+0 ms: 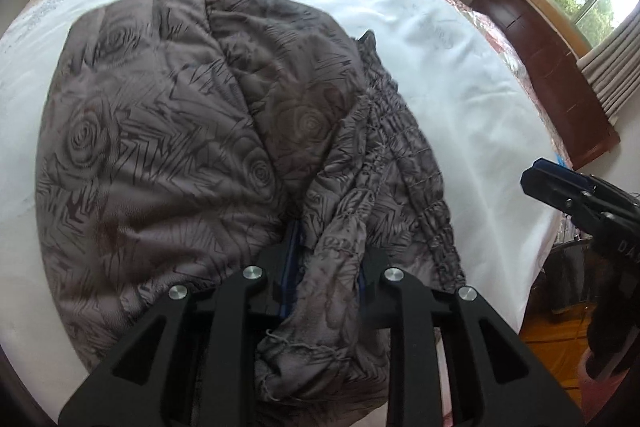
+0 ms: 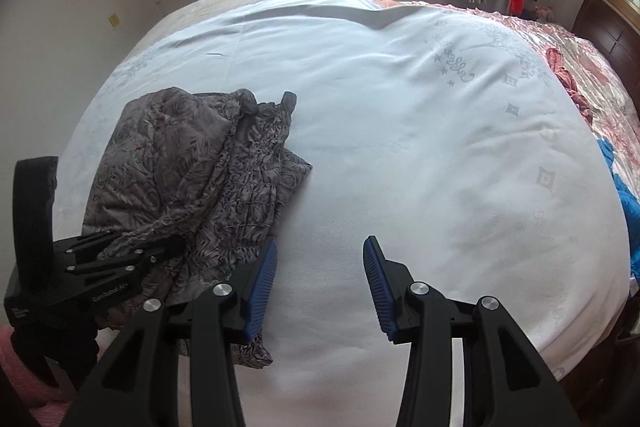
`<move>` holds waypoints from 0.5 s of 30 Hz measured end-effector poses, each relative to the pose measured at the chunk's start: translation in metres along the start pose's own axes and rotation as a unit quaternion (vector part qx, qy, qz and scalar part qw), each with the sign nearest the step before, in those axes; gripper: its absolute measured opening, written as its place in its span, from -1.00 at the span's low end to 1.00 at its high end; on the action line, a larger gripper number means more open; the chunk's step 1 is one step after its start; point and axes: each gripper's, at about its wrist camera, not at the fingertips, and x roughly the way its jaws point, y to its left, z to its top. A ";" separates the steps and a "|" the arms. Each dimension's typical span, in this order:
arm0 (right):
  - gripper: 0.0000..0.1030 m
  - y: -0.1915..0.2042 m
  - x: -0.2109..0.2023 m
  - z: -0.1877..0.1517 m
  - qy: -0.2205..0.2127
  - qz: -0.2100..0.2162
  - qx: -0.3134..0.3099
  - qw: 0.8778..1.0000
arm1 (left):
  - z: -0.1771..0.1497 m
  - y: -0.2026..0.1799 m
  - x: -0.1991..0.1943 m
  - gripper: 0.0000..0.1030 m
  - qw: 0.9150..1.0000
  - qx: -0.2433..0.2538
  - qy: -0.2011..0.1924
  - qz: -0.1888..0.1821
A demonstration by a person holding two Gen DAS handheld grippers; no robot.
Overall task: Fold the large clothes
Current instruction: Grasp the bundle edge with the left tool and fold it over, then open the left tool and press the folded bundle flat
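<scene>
Two grippers are over a bed covered with a white sheet (image 2: 400, 147). The left gripper (image 1: 328, 263) is pinching a gathered fold of the grey garment (image 1: 160, 147); the cloth fills the gap between its fingers and hangs down toward the camera. From the right wrist view the same left gripper (image 2: 120, 253) is seen at the left side, with the cloth bunched in its tip.

The garment has a dark pattern of roses and zigzag lines. It lies on the left part of the sheet in a partly folded heap (image 2: 192, 179), with a shirred, elastic section on its right side and one corner spreading flat on the sheet.

The right gripper (image 2: 320, 283) is spread wide, its blue pads (image 2: 262, 291) apart and holding nothing. It hovers above bare sheet just to the right of the garment. In the left wrist view it (image 1: 560, 187) appears at the right edge, apart from the cloth.

A pink floral quilt (image 2: 580, 75) lies at the far right, beside a dark wooden headboard (image 1: 552, 67).
</scene>
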 end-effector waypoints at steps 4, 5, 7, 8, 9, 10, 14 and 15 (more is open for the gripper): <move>-0.13 0.008 0.006 0.001 0.005 0.013 -0.005 1.000 | -0.005 0.007 0.004 -0.55 1.000 -0.002 -0.005 0.006; -0.13 0.010 0.007 0.002 0.006 0.014 -0.005 1.000 | -0.005 0.008 0.004 -0.55 1.000 -0.003 -0.006 0.007; -0.13 0.013 0.010 0.006 0.011 0.025 -0.003 1.000 | -0.004 0.006 0.001 -0.55 1.000 -0.006 -0.005 0.006; -0.13 0.014 0.010 0.008 0.011 0.029 -0.002 1.000 | -0.002 0.004 -0.003 -0.54 1.000 -0.007 -0.005 0.003; -0.12 0.016 0.010 0.010 0.011 0.033 -0.002 0.999 | -0.002 0.005 -0.010 -0.53 1.000 -0.011 -0.005 -0.003; -0.09 0.019 0.009 0.014 0.009 0.037 -0.004 0.999 | 0.002 0.003 -0.011 -0.53 1.000 -0.013 -0.006 -0.007; 0.18 0.029 0.008 0.026 0.009 0.045 -0.017 0.999 | 0.005 0.002 -0.044 -0.09 0.996 -0.030 -0.003 -0.078; 0.24 0.032 0.008 0.030 0.008 0.049 -0.019 0.999 | 0.005 0.003 -0.054 0.07 0.993 -0.036 -0.001 -0.112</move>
